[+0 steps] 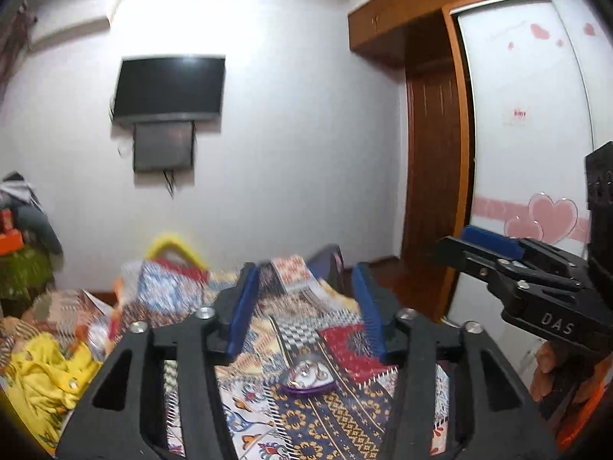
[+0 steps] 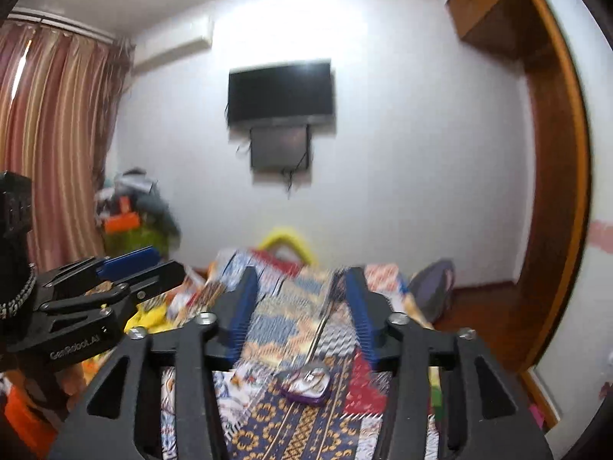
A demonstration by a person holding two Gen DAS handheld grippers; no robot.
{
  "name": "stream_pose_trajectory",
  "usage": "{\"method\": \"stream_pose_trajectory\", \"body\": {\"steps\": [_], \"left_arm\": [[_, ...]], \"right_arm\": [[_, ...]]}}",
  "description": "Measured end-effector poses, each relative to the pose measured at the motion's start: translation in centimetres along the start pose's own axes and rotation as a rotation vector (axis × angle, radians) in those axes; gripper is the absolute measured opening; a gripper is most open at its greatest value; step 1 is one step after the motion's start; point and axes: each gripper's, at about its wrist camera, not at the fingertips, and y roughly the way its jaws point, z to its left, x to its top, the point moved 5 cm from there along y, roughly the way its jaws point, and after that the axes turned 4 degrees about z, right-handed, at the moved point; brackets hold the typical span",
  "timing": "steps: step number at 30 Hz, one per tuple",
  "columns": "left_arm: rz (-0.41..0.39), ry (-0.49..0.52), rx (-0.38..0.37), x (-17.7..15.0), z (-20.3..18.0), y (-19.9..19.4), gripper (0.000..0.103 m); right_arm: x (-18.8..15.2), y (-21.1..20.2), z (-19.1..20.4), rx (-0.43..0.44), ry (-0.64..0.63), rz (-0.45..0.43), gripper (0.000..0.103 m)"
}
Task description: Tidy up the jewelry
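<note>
A small heart-shaped purple box (image 1: pixel 308 377) with a clear lid lies on the patterned bedspread (image 1: pixel 306 433); something silvery shows inside it. My left gripper (image 1: pixel 304 272) is held well above the box, open, with nothing between its blue pads. In the right wrist view the same box (image 2: pixel 305 381) lies below my right gripper (image 2: pixel 302 274), which is also open and holds nothing. A thin pale line (image 2: pixel 323 318) runs from near the right finger toward the box; blur hides whether it is a chain. Each gripper shows at the other view's edge: the right gripper (image 1: pixel 459 247) and the left gripper (image 2: pixel 153 264).
A dark TV (image 1: pixel 168 88) hangs on the white wall ahead. A wooden wardrobe with a white sliding door (image 1: pixel 528 134) stands at the right. Yellow cloth (image 1: pixel 42 379) lies at the bed's left. Striped curtains (image 2: pixel 49 145) and piled things (image 2: pixel 130 211) fill the left corner.
</note>
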Motion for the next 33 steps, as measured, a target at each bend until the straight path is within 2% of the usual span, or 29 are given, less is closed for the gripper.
{"method": "stream_pose_trajectory", "body": {"steps": [1, 5, 7, 12, 33], "left_arm": [[-0.025, 0.001, 0.017, 0.1, -0.1, -0.9, 0.065], [-0.063, -0.025, 0.038, 0.0, -0.2, -2.6, 0.081], [-0.068, -0.038, 0.050, -0.4, -0.1, -3.1, 0.095], [-0.064, -0.057, 0.073, -0.8, 0.1, -3.5, 0.100], [-0.029, -0.080, 0.106, -2.4, 1.4, -2.9, 0.100]], "right_arm": [[0.2, -0.8, 0.2, -0.016, 0.001, -0.024, 0.054], [0.2, -2.5, 0.9, -0.066, 0.013, -0.077, 0.076], [-0.1, -2.2, 1.0, -0.089, 0.015, -0.083, 0.085], [-0.5, -1.7, 1.2, -0.160, 0.005, -0.084, 0.100], [-2.0, -2.9, -0.4, -0.146, 0.064, -0.033, 0.100]]}}
